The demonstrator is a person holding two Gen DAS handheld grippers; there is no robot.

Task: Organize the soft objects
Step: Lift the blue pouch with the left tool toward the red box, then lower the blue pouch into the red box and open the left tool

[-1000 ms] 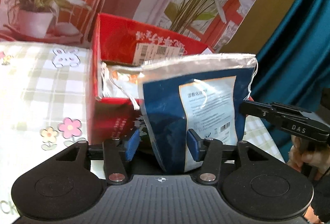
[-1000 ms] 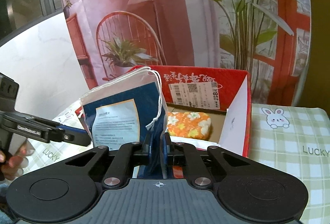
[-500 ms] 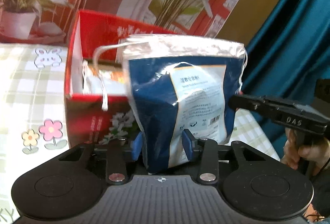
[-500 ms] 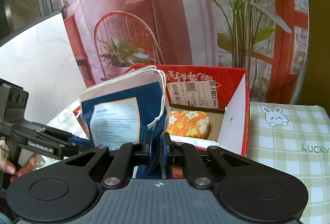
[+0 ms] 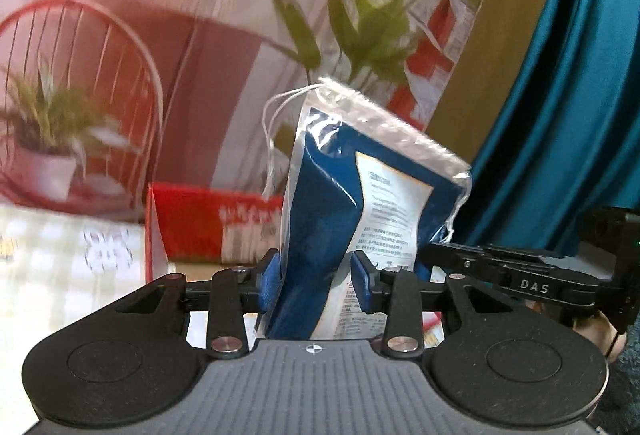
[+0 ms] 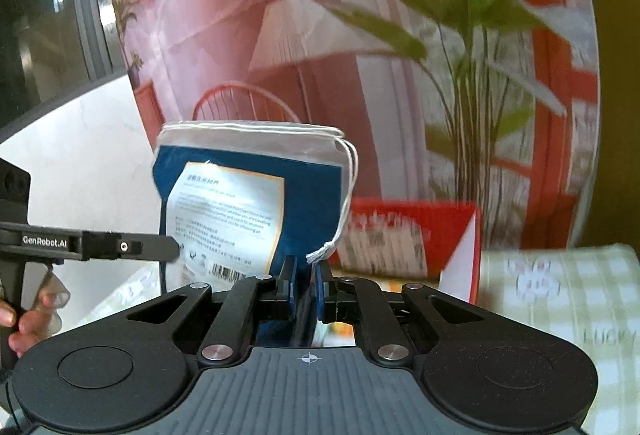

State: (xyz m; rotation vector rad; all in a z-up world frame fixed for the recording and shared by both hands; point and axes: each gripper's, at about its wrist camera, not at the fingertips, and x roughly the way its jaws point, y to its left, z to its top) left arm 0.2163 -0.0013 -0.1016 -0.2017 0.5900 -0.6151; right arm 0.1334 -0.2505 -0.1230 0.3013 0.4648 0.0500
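A blue soft pouch in a clear drawstring bag (image 5: pixel 332 203) hangs in the air between both grippers, above the red cardboard box (image 5: pixel 192 219). My left gripper (image 5: pixel 315 283) is shut on the bag's lower part, its blue pads pressing into both sides. My right gripper (image 6: pixel 306 287) is shut on the bag's (image 6: pixel 304 203) thin right edge, just under the knotted white cord (image 6: pixel 320 255). The red box (image 6: pixel 452 227) lies behind and below, blurred. Each gripper's black finger shows at the other view's side edge.
A green checked tablecloth (image 6: pixel 560 295) with rabbit prints covers the table around the box. A printed backdrop with a chair, lamp and plant (image 5: pixel 200 55) stands behind. A teal curtain (image 5: pixel 560 115) hangs at the right. A person's hand (image 6: pixel 24 319) grips the left handle.
Both grippers have risen with the bag, so the red box has dropped low in both views. The left jaws have drawn closer onto the bag, which now tilts.
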